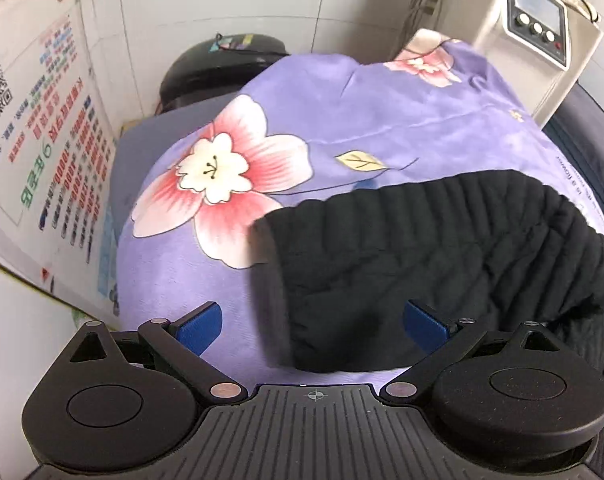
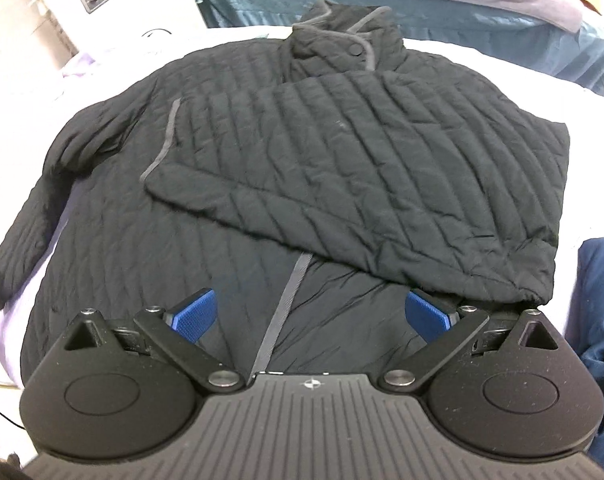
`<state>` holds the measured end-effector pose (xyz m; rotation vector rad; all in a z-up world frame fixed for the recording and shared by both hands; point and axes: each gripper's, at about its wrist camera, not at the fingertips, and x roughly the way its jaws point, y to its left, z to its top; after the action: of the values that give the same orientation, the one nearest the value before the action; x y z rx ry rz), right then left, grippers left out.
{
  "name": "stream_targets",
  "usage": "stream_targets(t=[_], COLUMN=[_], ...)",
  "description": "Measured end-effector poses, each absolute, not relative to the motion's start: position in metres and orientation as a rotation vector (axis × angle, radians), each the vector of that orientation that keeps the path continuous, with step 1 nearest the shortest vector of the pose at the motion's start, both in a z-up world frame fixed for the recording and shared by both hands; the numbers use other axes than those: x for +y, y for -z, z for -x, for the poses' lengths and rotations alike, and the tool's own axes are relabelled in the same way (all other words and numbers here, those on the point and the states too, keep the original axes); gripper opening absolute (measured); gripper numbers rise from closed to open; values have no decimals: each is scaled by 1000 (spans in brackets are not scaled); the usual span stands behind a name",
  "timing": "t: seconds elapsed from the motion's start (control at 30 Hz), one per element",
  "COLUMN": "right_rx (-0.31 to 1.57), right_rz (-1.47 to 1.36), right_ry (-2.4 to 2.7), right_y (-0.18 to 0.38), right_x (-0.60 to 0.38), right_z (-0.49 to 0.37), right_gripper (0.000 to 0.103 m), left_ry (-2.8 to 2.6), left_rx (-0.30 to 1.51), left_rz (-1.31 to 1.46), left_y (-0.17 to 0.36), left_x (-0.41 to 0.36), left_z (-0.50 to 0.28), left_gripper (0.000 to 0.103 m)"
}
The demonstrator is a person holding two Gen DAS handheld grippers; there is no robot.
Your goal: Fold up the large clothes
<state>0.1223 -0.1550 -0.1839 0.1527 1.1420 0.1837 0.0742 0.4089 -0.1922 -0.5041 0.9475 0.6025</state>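
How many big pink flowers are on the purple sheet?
2. One pink flower lies left of the black jacket cuff; the other pink flower is at the sheet's far edge by the white machine. The jacket may hide more.

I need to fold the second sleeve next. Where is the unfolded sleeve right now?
In the right wrist view the unfolded sleeve hangs at the far left of the black jacket, over the bed's edge; in the left wrist view it lies on the floral sheet.

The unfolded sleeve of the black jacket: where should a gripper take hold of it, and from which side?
Probably the cuff. It lies flat on the flowered sheet with its end edge free, just ahead of the open left gripper, so slide in over that edge.
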Motion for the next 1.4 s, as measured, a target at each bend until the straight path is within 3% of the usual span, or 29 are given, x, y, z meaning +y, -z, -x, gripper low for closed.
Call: stream_targets(t=[0.17, 0.47, 0.57, 0.73, 0.97, 1.13, 1.4], right_rx=[1149, 1157, 1144, 1151, 1128, 1129, 1106], right_rz=[-125, -150, -173, -209, -217, -248, -301], right_ry=[-181, -139, -111, -85, -84, -69, -6], right_y=[186, 188, 186, 189, 187, 188, 186], right_x=[-148, -155, -161, -167, -173, -181, -203], right_z=[-117, -106, -103, -101, -100, -96, -90], right_gripper=[100, 100, 100, 99, 99, 99, 99], left_ry=[-588, -522, -483, -486, -393, -262, 180], left_rx=[977, 989, 955, 864, 619, 486, 553], left_rz=[399, 527, 585, 549, 301, 266, 290], left_y=[203, 229, 222, 183, 60, 6, 19], left_x=[400, 404, 410, 421, 414, 366, 190], left_z=[-94, -108, -105, -117, -181, -227, -270], left_gripper=[103, 103, 86, 70, 68, 68, 69])
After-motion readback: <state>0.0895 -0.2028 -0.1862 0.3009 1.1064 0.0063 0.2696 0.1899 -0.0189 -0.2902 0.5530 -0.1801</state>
